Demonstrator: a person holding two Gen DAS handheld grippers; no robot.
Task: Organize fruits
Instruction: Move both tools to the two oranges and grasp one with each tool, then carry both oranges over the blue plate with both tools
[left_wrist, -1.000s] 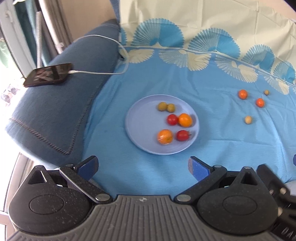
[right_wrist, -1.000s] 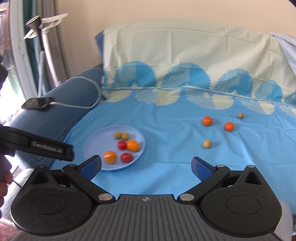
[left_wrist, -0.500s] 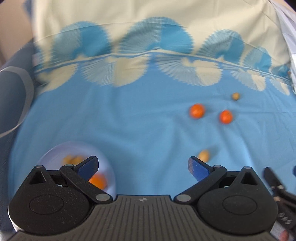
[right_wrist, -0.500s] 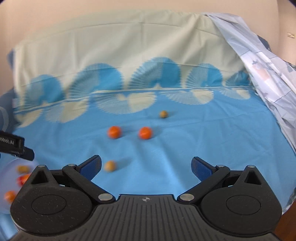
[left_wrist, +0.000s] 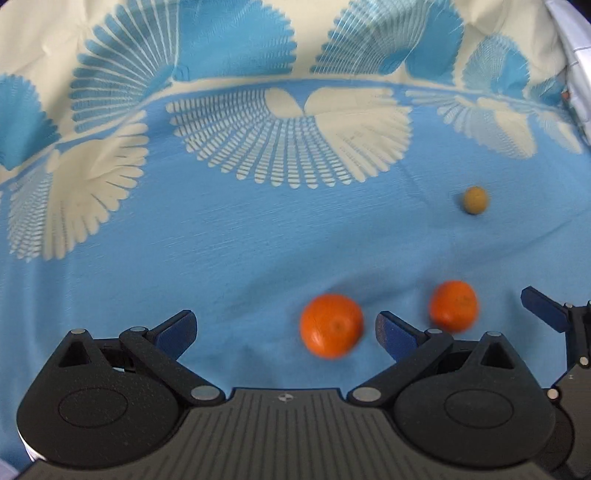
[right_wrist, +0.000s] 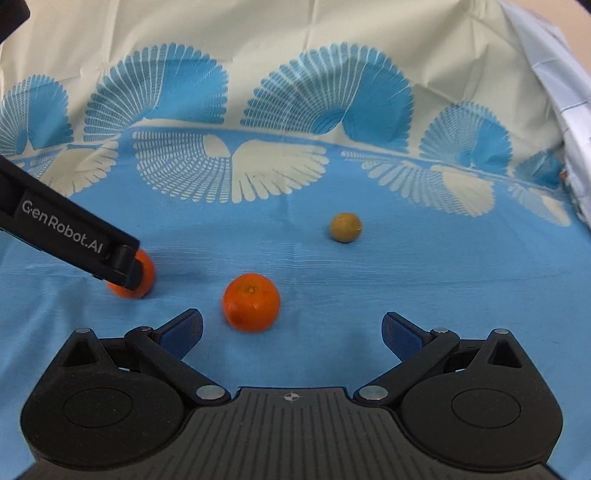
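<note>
— Where do we stand with the left gripper (left_wrist: 284, 332)?
— We hold it wide apart, empty, low over the blue cloth (left_wrist: 221, 251), one orange (left_wrist: 330, 325) between its fingers.
— And the right gripper (right_wrist: 291, 330)?
— Wide too, empty. A second orange (right_wrist: 251, 302) sits just ahead, a small brownish fruit (right_wrist: 345, 228) beyond that orange.

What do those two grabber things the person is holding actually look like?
Both are matte black plastic. Each left gripper and right gripper has a ribbed central body, two rounded speckled housings with oval insets, and silver pivot pins on hinged links. The fingers end in dark blue pads. Seen from the right wrist view, the left gripper's side carries white lettering, "GenRobot.AI". No cables, hands or sleeves show.
</note>
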